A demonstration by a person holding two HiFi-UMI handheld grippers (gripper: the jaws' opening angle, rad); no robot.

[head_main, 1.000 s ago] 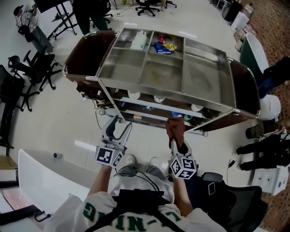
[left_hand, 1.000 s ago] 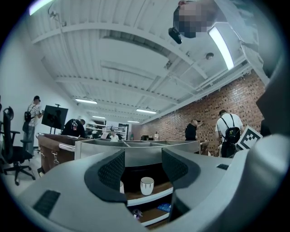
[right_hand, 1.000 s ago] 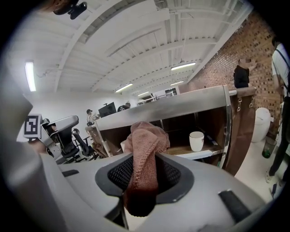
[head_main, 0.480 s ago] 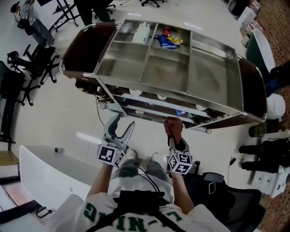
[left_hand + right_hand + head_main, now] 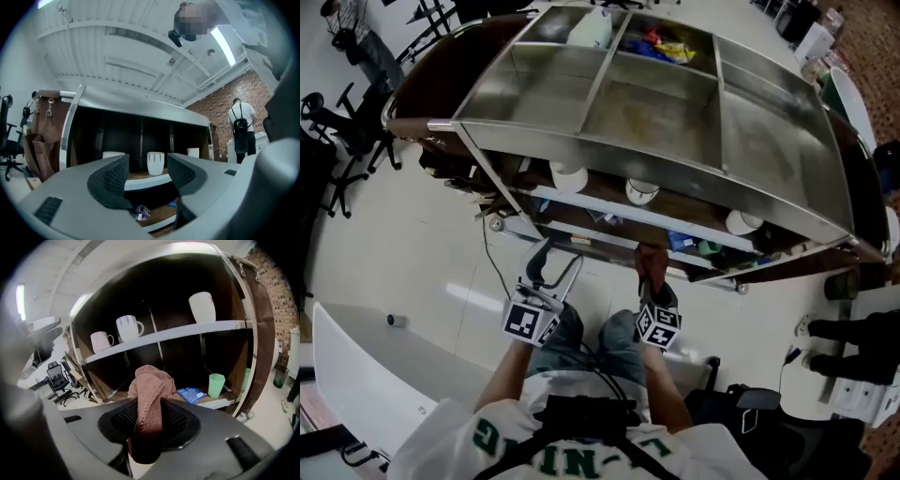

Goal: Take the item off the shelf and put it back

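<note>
cloth is held clamped in the right gripper, clear of the shelf, left gripper wide and empty; seemingly taken off, it must next be returned.

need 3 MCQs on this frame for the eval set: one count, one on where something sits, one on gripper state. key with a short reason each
1. How many white mugs stand on the upper shelf?
A) two B) three C) five

2. Where is the green cup?
A) lower shelf, near the blue packet
B) upper shelf, between two mugs
C) upper shelf, left of all the mugs

3. What state is the right gripper in?
A) open, empty
B) shut on a pink knitted cloth
C) shut on a white mug

Key:
1 B, the right gripper view shows three in a row.
2 A, it stands on the lower board, right of the packet.
3 B, the cloth is pinched between the fingers and sticks out past them.
</note>
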